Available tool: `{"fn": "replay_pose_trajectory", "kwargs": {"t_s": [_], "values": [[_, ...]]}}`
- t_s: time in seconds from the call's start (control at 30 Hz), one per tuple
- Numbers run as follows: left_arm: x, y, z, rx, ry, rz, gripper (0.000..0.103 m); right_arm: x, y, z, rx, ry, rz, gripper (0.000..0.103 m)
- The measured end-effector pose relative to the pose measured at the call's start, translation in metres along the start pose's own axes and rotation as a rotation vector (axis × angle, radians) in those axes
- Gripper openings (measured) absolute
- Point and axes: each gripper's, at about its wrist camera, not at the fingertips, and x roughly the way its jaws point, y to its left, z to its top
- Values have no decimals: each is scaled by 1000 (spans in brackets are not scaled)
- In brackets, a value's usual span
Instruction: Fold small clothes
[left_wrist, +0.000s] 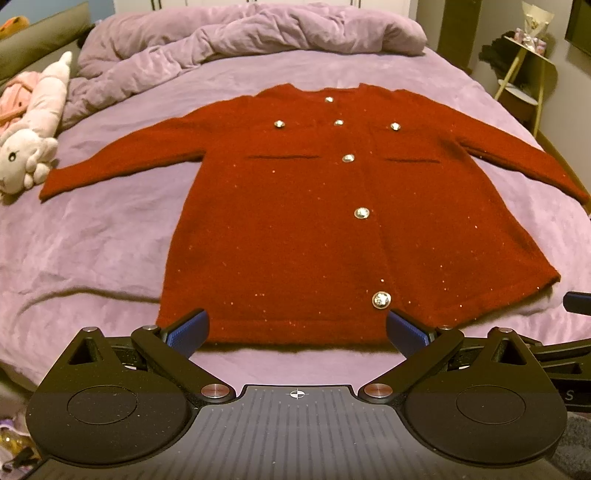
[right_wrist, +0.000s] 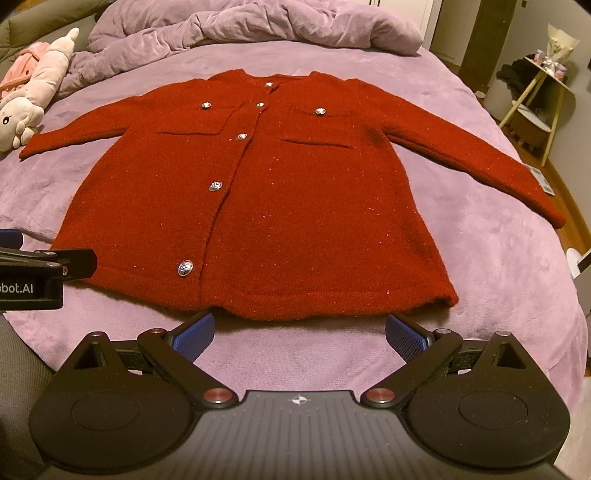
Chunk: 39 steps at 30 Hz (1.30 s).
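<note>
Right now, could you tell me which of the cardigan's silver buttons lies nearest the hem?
The largest-looking button, last in the centre row on the cardigan, just above the hem. The other centre buttons run up toward the collar; two more sit on the chest pockets.

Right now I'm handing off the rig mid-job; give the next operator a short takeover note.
Left claw: open, empty, at the near hem.
Right claw: open, empty, just short of the hem.
Red cardigan: spread flat on the purple bed, front up, buttoned, both sleeves out sideways.
Plush toy lies beside the left sleeve cuff.
Done: garment laid out.
Left: every fold; sleeves in first is probably best.
</note>
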Motion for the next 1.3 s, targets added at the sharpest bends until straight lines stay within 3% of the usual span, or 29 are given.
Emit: {"fn": "replay_pose_trajectory", "kwargs": {"t_s": [1.3], "values": [[-3, 0, 1, -4, 1, 0, 103, -6, -2, 1, 6, -20, -5, 99]]}}
